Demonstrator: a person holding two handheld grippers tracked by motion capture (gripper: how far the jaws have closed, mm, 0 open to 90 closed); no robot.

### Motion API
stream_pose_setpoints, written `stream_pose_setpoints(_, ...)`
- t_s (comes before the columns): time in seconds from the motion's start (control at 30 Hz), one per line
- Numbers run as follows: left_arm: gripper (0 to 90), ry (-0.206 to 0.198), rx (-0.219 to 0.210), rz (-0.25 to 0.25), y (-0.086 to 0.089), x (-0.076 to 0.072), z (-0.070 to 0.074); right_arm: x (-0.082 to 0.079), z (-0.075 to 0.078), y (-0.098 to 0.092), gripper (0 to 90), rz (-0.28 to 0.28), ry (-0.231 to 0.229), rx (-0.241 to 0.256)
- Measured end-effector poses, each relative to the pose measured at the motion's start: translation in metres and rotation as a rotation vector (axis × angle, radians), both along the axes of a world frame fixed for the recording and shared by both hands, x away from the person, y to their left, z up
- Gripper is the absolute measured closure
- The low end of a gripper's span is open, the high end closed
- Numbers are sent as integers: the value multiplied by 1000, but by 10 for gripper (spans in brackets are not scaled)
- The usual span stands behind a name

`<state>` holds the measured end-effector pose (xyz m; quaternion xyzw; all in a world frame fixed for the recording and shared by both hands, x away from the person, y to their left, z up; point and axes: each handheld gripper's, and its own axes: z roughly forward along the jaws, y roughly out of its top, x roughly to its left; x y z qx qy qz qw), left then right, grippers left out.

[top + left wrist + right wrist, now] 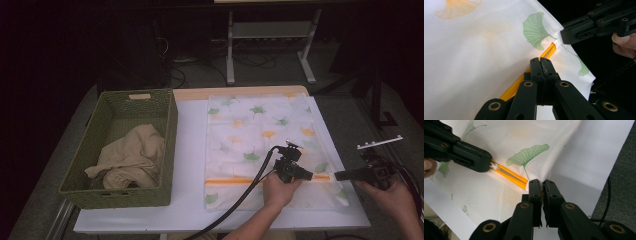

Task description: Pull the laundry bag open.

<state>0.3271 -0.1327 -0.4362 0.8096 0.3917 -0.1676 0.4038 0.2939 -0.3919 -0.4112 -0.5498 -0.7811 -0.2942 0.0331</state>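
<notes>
My left claw (309, 175) is clenched on the slider of the orange zipper (549, 51) of the leaf-printed mesh bag (260, 135), its jaws pressed together with the zip track running out ahead of them. Just to the right of it, my right claw (338, 175) is pinched shut on the white tab at the zipper's end, at the bag's right edge, so the two claws face each other along the zip line with a short stretch of orange track between them. The bag lies flat beneath both claws on a white sheet (190, 150) covering the desk, stretching away from me beyond the zip. Well to the left of my left claw stands a green woven basket (167, 125) holding a crumpled beige cloth (132, 155).
</notes>
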Motion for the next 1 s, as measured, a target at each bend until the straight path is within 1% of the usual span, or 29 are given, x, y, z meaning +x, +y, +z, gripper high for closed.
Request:
stream_pose_setpoints(0.07, 900, 1, 0, 4, 2, 0, 0, 0, 0, 0, 850, -1, 3, -1)
stream_pose_setpoints(0.13, 900, 7, 1, 7, 10, 0, 1, 0, -1, 0, 850, -2, 5, -3)
stream_pose_setpoints(0.27, 900, 1, 12, 10, 16, 0, 1, 0, -2, 0, 850, -1, 6, -10)
stream_pose_setpoints(0.3, 900, -2, 17, 12, 20, 0, 1, 0, -2, 0, 850, -2, 6, -11)
stream_pose_setpoints(0.4, 900, -4, 22, 17, 23, 0, 2, -1, -1, 0, 850, -4, 9, -11)
stream_pose_setpoints(0.43, 900, -6, 30, 19, 27, 0, 3, -1, -1, 0, 850, -5, 9, -18)
stream_pose_setpoints(0.57, 900, -9, 33, 26, 33, 0, 3, -1, 0, -1, 850, -8, 4, -29)
stream_pose_setpoints(0.6, 900, -10, 35, 35, 38, -1, 4, -2, 0, -1, 850, -12, 5, -29)
stream_pose_setpoints(0.8, 900, -18, 47, 45, 51, -1, 5, -2, -2, -2, 850, -12, 4, -33)
stream_pose_setpoints(0.83, 900, -20, 47, 59, 56, -1, 5, -2, -1, -3, 850, -15, 4, -32)
stream_pose_setpoints(1.0, 900, -23, 55, 78, 70, 0, 6, -2, -2, -3, 850, -19, 6, -38)
